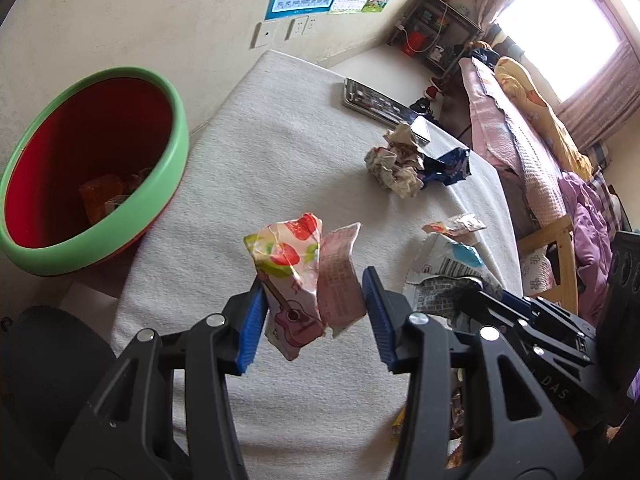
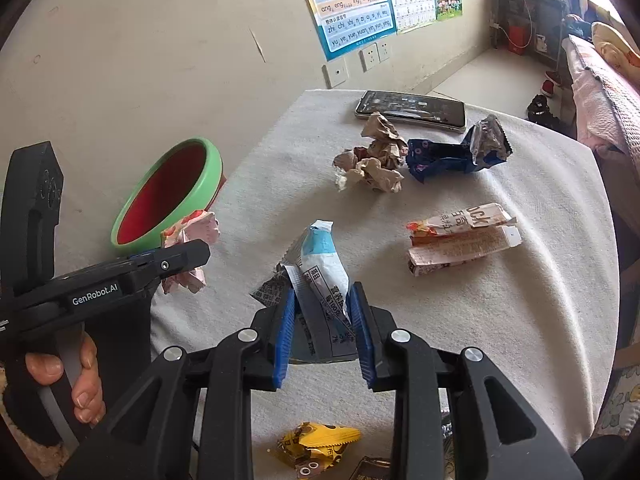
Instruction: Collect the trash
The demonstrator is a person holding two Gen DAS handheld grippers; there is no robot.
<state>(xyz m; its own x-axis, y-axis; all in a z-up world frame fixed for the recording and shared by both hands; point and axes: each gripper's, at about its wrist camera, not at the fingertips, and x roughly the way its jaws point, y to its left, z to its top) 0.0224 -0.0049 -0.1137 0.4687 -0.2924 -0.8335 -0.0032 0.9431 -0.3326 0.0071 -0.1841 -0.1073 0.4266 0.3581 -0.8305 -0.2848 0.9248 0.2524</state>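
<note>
Glossy foil: the pink strawberry wrapper is creased film printed with red berries and a guitar, one flap bent outward.
Left gripper: black frame with ribbed blue pads; the wrapper hangs lifted off the cloth between them, the left pad against it. Whether the right pad touches the bent flap I cannot tell.
Right gripper: same build, clenched on the white and blue packet, a crinkled sachet with printed text, held above the cloth.
Bin: round, smooth red plastic inside, thick green rim, beside the table's left edge, with some wrappers at its bottom.
Crumpled paper: a brown-grey wad, touching the dark blue foil wrapper, twisted and silver-lined.
Orange carton: flattened, torn, lying alone to the right.
Yellow wrapper: shiny, near the table's front edge.
Phone: flat dark slab at the far side.
Surface: a table under a pale, nubby, faintly wrinkled cloth.
Room: beige wall with phonics posters and sockets, a bed with pink and purple bedding, a bright curtained window.
Hand: wrapped round the left gripper's handle.
</note>
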